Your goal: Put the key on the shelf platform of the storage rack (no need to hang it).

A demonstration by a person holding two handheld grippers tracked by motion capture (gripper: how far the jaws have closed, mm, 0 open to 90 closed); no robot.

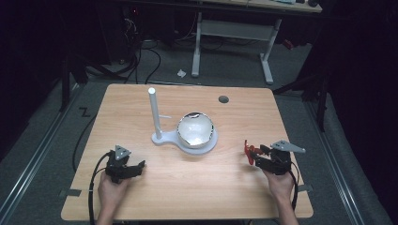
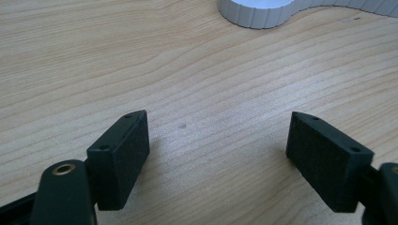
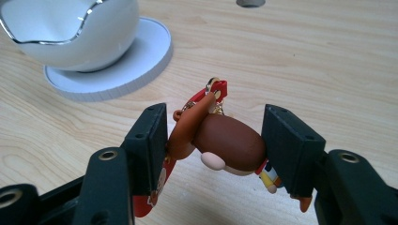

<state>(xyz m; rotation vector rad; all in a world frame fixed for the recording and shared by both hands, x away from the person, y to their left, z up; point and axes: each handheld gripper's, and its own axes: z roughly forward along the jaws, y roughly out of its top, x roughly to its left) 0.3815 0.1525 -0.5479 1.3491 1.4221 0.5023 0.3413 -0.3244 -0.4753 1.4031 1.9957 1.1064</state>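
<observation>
On the pale wooden table (image 1: 187,187), the right gripper (image 3: 216,140) pinches a brown monkey keychain figure with red strap (image 3: 225,140) just above the surface. The left gripper (image 2: 218,150) rests with jaws spread and empty. The rounded figure could squirt out sideways; its dangling strap might snag the white post stand (image 1: 155,117).

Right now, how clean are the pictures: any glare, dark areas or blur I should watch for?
High view: table well lit, surroundings nearly black, white bowl shines bright. Right gripper view: keychain figure between the jaws sharp, bowl rim glints. Left gripper view: pads sharp, soft shadows beneath them on the wood.
</observation>
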